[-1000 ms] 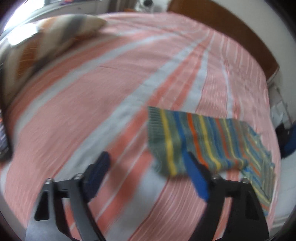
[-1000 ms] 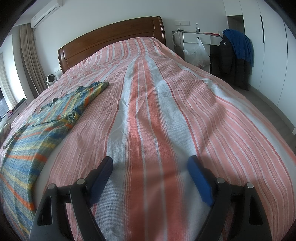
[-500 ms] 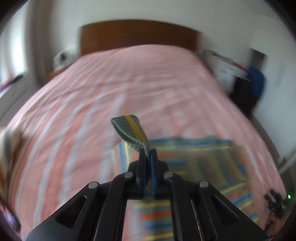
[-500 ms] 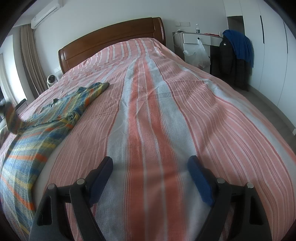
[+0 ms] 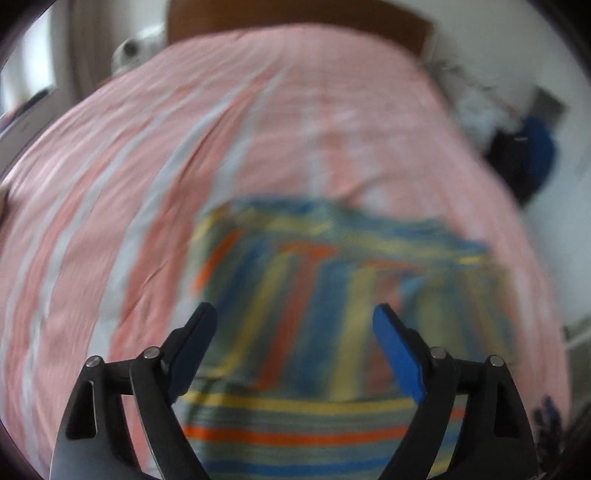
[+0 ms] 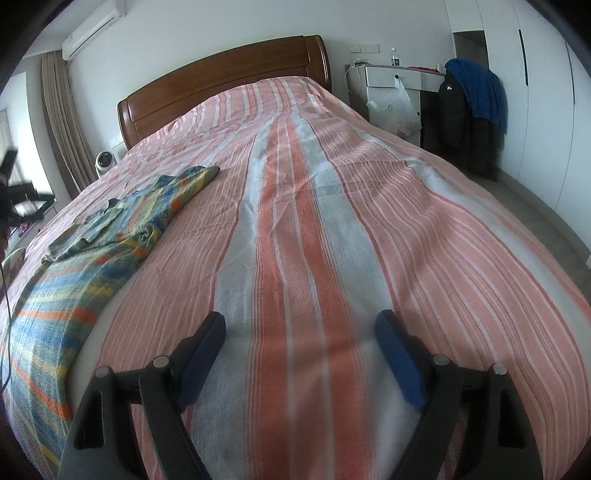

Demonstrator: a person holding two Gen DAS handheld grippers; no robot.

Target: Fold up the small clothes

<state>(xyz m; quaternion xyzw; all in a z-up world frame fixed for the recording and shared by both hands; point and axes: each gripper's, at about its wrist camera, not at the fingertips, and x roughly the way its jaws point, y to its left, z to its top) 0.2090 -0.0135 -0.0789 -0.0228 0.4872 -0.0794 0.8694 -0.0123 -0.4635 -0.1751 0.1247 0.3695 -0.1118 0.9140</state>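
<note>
My left camera: looks steeply down, close over striped garment [image 5: 332,295], headboard [image 5: 295,14] far ahead, blurred. My right camera: lower, looks along bed [image 6: 332,221] toward headboard, garment at left edge. Both share garment, bed, headboard.

Coarse woven cloth bedspread [image 6: 332,229], soft striped knit garment [image 6: 74,266], glossy varnished wooden headboard [image 6: 221,77].

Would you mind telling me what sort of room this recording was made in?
A home bedroom, most likely. A large bed with a wooden headboard fills the view, a wall air conditioner hangs above the curtains, and jackets hang beside a white wardrobe.
</note>
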